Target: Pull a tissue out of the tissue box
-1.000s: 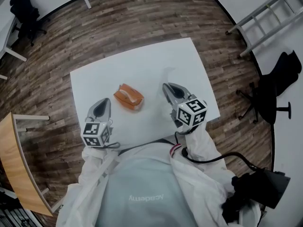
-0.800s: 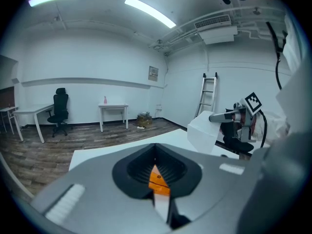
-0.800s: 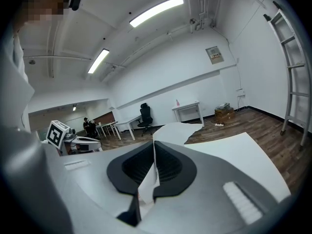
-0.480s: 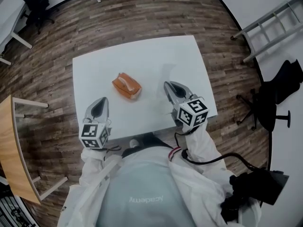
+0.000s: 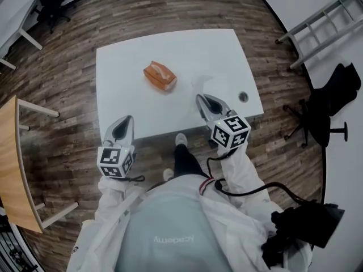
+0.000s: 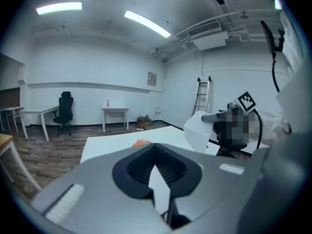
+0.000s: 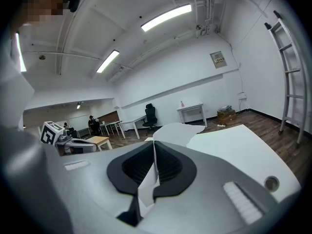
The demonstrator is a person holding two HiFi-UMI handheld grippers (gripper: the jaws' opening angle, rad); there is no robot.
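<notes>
Underfoot a wood-plank floor fills the room, and on it stands a white table, seen from above in the head view. Off its near edge is a person in a white suit, with a dark trouser leg and a pale shoe showing below the tabletop. To the right, a ladder lies along the wall and a black office chair stands near it; a wooden bench shows at the left edge. The left gripper hangs over the table's near left edge. In its own view the jaw tips meet, so it is closed, and a white sliver shows in the slot behind the tips, though I cannot tell what that is. The right gripper is over the near right part of the table. Its jaws are closed on a tissue, a white sheet that stands up past the tips and hangs free of the box. The tissue box, orange with a white top opening, sits askew on the table left of centre, on the far side of both grippers and well apart from them. A small round hole lies in the tabletop near the right edge, beside the right gripper.
</notes>
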